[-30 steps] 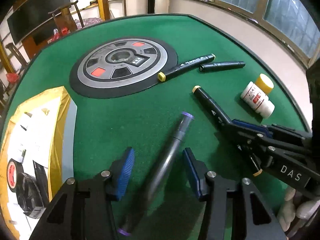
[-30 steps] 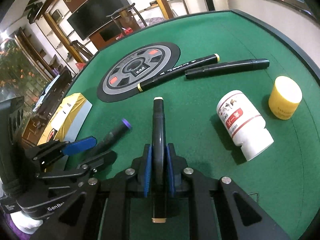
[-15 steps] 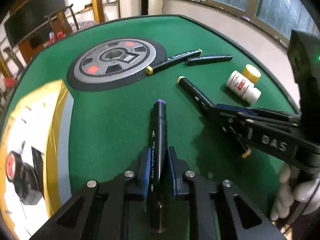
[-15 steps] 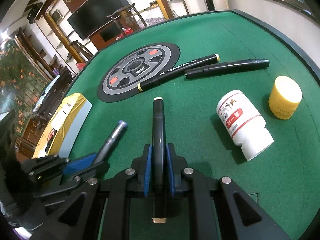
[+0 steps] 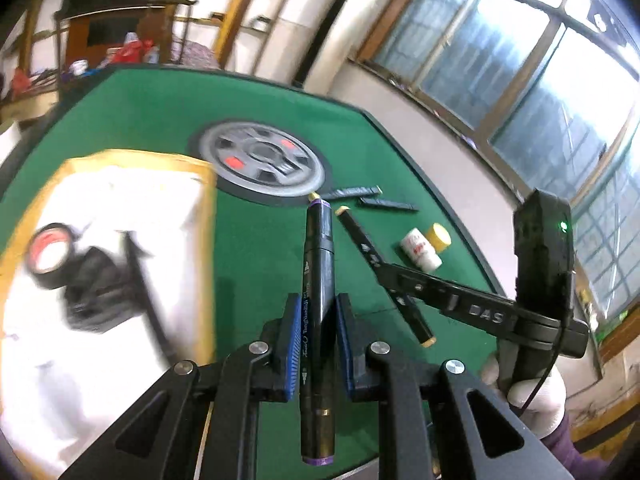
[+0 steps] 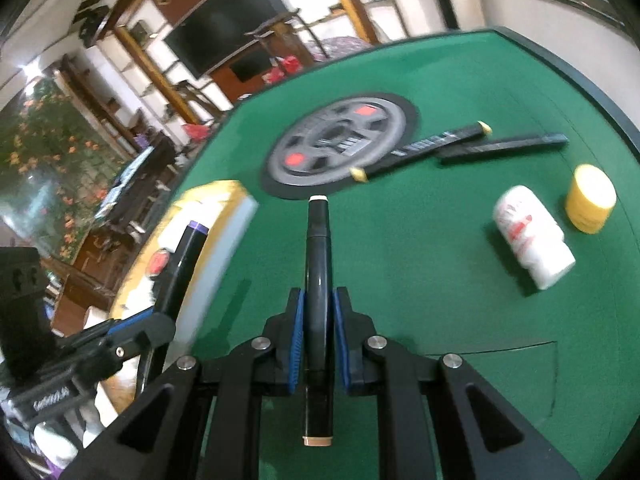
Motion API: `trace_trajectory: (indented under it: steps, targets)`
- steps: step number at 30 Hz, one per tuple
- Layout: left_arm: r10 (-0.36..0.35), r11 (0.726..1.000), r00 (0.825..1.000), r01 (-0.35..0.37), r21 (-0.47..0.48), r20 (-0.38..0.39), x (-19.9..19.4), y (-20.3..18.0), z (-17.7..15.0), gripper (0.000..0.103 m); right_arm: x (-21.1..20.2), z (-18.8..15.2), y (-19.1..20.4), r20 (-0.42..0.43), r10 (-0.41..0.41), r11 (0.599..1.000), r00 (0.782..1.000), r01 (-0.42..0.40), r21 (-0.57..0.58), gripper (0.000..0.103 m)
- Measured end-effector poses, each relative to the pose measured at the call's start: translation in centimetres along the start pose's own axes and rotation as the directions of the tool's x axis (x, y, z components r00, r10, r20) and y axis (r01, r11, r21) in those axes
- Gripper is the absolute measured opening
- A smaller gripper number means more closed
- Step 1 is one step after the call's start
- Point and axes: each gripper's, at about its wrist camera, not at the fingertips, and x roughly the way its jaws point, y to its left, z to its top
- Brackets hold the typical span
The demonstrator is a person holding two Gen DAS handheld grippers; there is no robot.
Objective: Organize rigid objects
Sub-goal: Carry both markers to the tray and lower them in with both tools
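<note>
Above the green felt table (image 5: 260, 240), two markers are held clear of the surface, one per tool. Left gripper (image 5: 318, 344): jaws closed on the purple-capped marker (image 5: 319, 280), gripped near mid-barrel, long axis running along the fingers, far cap pointing away toward the grey wheel-pattern disc (image 5: 262, 158). Right gripper (image 6: 318, 340): jaws closed on the beige-capped marker (image 6: 319, 272), same arrangement, barrel in line with the fingers, far cap pointing toward the disc. Remaining on the felt, far right: yellow-capped marker (image 6: 420, 148) and black marker (image 6: 502, 145), lying side by side, roughly crosswise, the first with one end at the disc's edge; white pill bottle (image 6: 532, 238) on its side; yellow lid (image 6: 590, 200) just beside it. Left: yellow-edged box (image 5: 120, 240) printed with a tape-roll picture. Step judged in hand: carrying both picked-up markers to a gathering place. Next move likely calls for setting them down parallel, perhaps alongside the two resting markers; destination cannot be told.
</note>
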Motion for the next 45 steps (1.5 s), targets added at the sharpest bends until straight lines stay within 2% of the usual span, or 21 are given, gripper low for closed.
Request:
trace_trajectory:
  steps: [5, 10, 14, 19, 23, 26, 29, 30, 33, 35, 36, 37, 41, 43, 45]
  targets:
    - [0.100, 0.991, 0.995, -0.097, -0.096, 0.021, -3.3, 4.5, -0.9, 0.016, 0.0, 0.2, 5.3, -0.039, 0.106, 0.993, 0.994, -0.107, -0.043, 0.014]
    - [0.162, 0.965, 0.986, -0.167, -0.203, -0.039, -2.9, 8.8, -2.5, 0.016, 3.0, -0.3, 10.5, -0.145, 0.197, 0.977, 0.970, -0.207, -0.059, 0.015]
    - [0.193, 0.947, 0.977, -0.209, -0.246, -0.088, -1.7, 10.5, -3.3, 0.016, 5.9, -1.3, 14.1, -0.218, 0.201, 0.971, 0.955, -0.224, -0.085, 0.014]
    - [0.241, 0.936, 0.967, -0.254, -0.242, -0.082, -1.6, 10.5, -3.1, 0.016, 8.5, -2.9, 16.8, -0.289, 0.171, 0.970, 0.942, -0.213, -0.119, 0.014]
    - [0.324, 0.910, 0.944, -0.330, -0.251, -0.066, -2.7, 11.8, -3.4, 0.016, 8.7, -3.7, 17.1, -0.302, 0.165, 0.968, 0.939, -0.213, -0.134, 0.015]
    - [0.313, 0.902, 0.948, -0.317, -0.293, -0.063, -4.0, 13.6, -3.9, 0.017, 9.0, -3.4, 17.5, -0.327, 0.161, 0.964, 0.931, -0.219, -0.151, 0.015]
    - [0.244, 0.920, 0.969, -0.246, -0.306, -0.048, -4.3, 13.5, -4.2, 0.018, 9.5, -3.7, 18.5, -0.359, 0.144, 0.960, 0.922, -0.218, -0.177, 0.015]
    - [0.239, 0.921, 0.970, -0.242, -0.305, -0.047, -4.6, 13.2, -4.3, 0.023, 10.1, -3.9, 19.0, -0.377, 0.124, 0.959, 0.918, -0.209, -0.192, 0.015]
    - [0.259, 0.917, 0.966, -0.252, -0.308, -0.020, -5.6, 12.9, -4.3, 0.027, 10.9, -4.3, 19.6, -0.388, 0.074, 0.956, 0.918, -0.177, -0.236, 0.015]
    - [0.253, 0.916, 0.967, -0.240, -0.322, -0.001, -6.4, 13.0, -4.3, 0.037, 11.2, -3.9, 19.9, -0.393, 0.061, 0.955, 0.918, -0.168, -0.245, 0.015]
    - [0.254, 0.913, 0.967, -0.235, -0.332, 0.013, -7.0, 13.1, -4.3, 0.046, 11.4, -3.8, 19.9, -0.399, 0.061, 0.956, 0.915, -0.169, -0.242, 0.015]
    - [0.254, 0.912, 0.967, -0.228, -0.340, 0.033, -7.7, 13.2, -4.3, 0.050, 11.6, -3.7, 20.0, -0.407, 0.059, 0.956, 0.912, -0.169, -0.241, 0.015]
    - [0.235, 0.915, 0.965, -0.179, -0.362, 0.116, -10.0, 13.0, -4.1, 0.050, 12.0, -3.4, 20.5, -0.431, 0.015, 0.947, 0.902, -0.151, -0.283, 0.015]
    - [0.225, 0.917, 0.964, -0.159, -0.365, 0.145, -10.8, 12.8, -4.0, 0.056, 12.2, -3.3, 20.9, -0.428, -0.037, 0.940, 0.903, -0.115, -0.323, 0.015]
    - [0.212, 0.921, 0.964, -0.141, -0.363, 0.163, -11.2, 12.8, -3.9, 0.058, 12.7, -3.3, 21.5, -0.433, -0.084, 0.928, 0.898, -0.088, -0.363, 0.015]
